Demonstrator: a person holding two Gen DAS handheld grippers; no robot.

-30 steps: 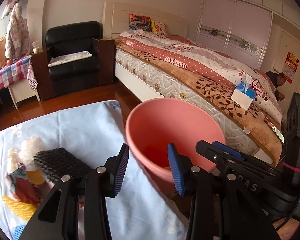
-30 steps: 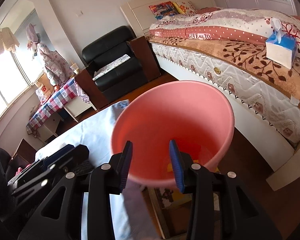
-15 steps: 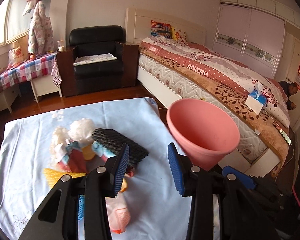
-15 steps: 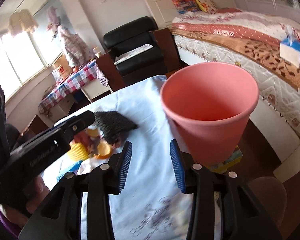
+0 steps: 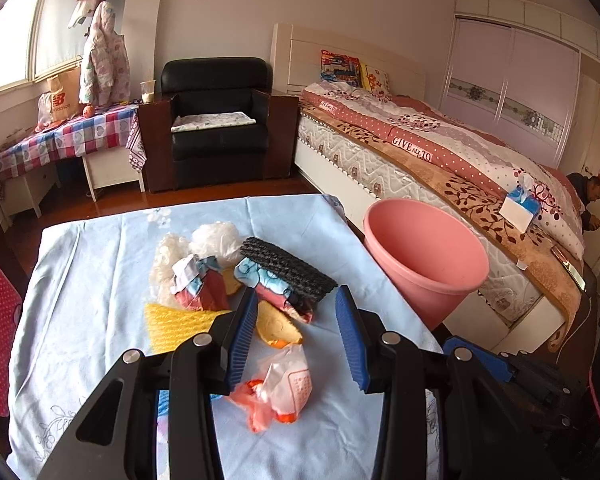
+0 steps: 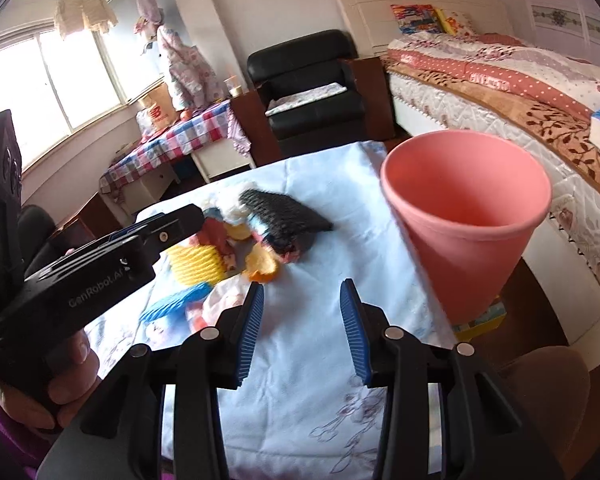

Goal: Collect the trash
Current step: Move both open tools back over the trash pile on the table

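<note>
Bed (image 5: pixel 440 168) stood along right side of room. Surface (image 5: pixel 92 280), covered in pale blue cloth, carried trash pile (image 5: pixel 236 280) at centre. Pink bin (image 5: pixel 424 256) stood just beside surface's right edge, between surface and bed. Left tool (image 5: pixel 296 336) hovered over near end of pile, jaws apart, holding nothing. Right tool (image 6: pixel 302 328) hovered over bare cloth, jaws apart, empty. Crumpled wrapper (image 5: pixel 284 388) lay under left tool.

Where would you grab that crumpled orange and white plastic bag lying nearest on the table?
Probably the bunched white middle of the plastic bag, from above, with the open left hand-held gripper: it lies loose and apart from the pile, and its orange ends look too thin.
</note>
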